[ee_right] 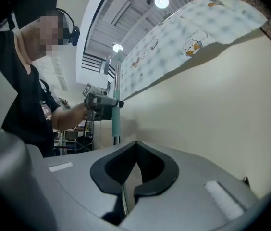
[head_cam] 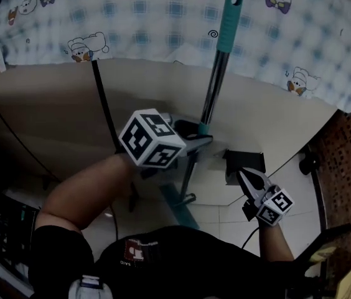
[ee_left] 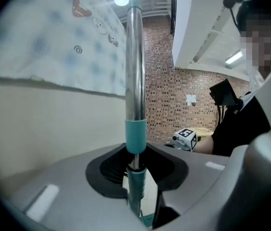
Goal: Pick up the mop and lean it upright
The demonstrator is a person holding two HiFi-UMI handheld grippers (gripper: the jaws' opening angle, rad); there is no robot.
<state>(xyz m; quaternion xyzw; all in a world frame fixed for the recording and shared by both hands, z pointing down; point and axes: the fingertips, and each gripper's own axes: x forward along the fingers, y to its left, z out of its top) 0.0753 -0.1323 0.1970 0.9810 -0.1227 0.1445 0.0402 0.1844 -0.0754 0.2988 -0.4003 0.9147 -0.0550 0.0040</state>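
Jaws of left gripper (ee_left: 136, 177) clamp mop (ee_left: 135, 71), pole upright, handle end up

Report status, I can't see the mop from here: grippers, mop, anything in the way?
Left hand-held gripper shut on mop. Right hand-held gripper shut, empty. Pole near upright by wall. Nothing blocking seen.

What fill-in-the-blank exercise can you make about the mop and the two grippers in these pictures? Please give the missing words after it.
1. The left gripper is clamped on the mop, holding it by its long metal ____.
2. The right gripper has its jaws shut, and between them there is ____.
3. The grip at the top end of the mop is ____ in colour (teal / red).

Missing words: handle; nothing; teal.
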